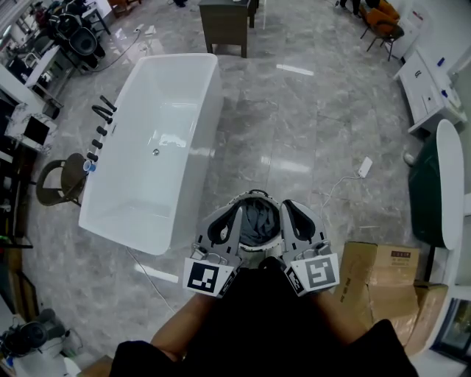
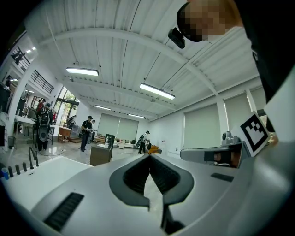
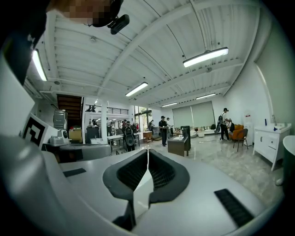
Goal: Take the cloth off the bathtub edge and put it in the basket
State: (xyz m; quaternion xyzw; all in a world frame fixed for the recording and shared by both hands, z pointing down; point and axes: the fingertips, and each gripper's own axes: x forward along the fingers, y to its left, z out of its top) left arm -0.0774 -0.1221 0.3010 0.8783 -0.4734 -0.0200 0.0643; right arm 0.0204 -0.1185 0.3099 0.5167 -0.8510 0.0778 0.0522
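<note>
Grey cloth (image 1: 258,221) lies bunched inside the round dark basket (image 1: 255,193), on the floor just beside the white bathtub (image 1: 154,140). Left gripper (image 2: 149,160) and right gripper (image 3: 147,161) hover over the basket, side by side. Both have their jaws pressed together with nothing between them.

- Glossy grey marble floor (image 1: 309,132) spreads across the frame.
- Dark cabinet (image 1: 227,26) top centre, orange chairs (image 1: 383,22) upper right.
- Cardboard boxes (image 1: 383,276) lower right.
- Strip lights (image 3: 205,56) glow on the white ribbed ceiling (image 2: 115,46).
</note>
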